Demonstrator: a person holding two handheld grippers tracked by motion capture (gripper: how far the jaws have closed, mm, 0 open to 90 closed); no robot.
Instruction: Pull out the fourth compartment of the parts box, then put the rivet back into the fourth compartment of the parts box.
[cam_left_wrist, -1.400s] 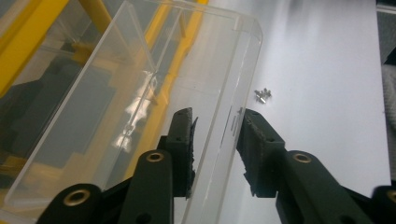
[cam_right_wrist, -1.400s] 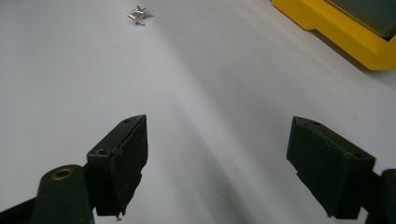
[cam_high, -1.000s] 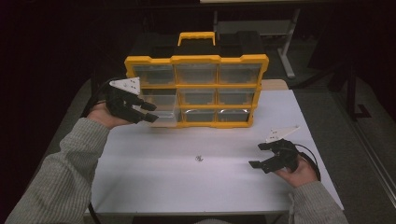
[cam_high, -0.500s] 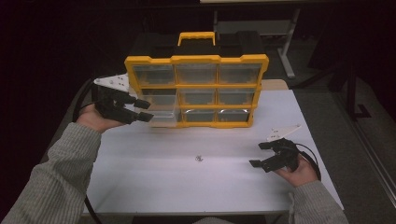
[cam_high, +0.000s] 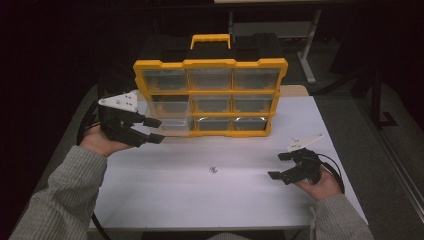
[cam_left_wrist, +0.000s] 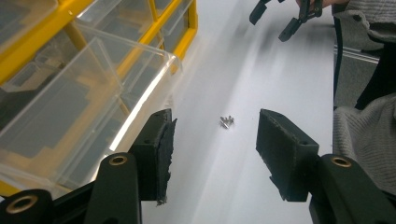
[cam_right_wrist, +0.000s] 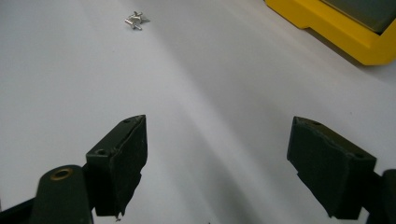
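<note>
Your left gripper (cam_high: 154, 130) hovers just left of the yellow organizer (cam_high: 210, 97), beside its pulled-out clear drawer (cam_high: 167, 120); its jaws have just been opening and stand apart with nothing between them. The small screws (cam_high: 213, 170) lie on the white table (cam_high: 165, 200) in front of the organizer. Your right gripper (cam_high: 280, 166) rests open and empty, well right of the screws.

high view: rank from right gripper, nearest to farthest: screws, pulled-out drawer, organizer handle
1. screws, a small pile on the white table, left of the right gripper.
2. pulled-out drawer, clear, at the organizer's lower left, farther left and back.
3. organizer handle, yellow, on top at the far back.
</note>
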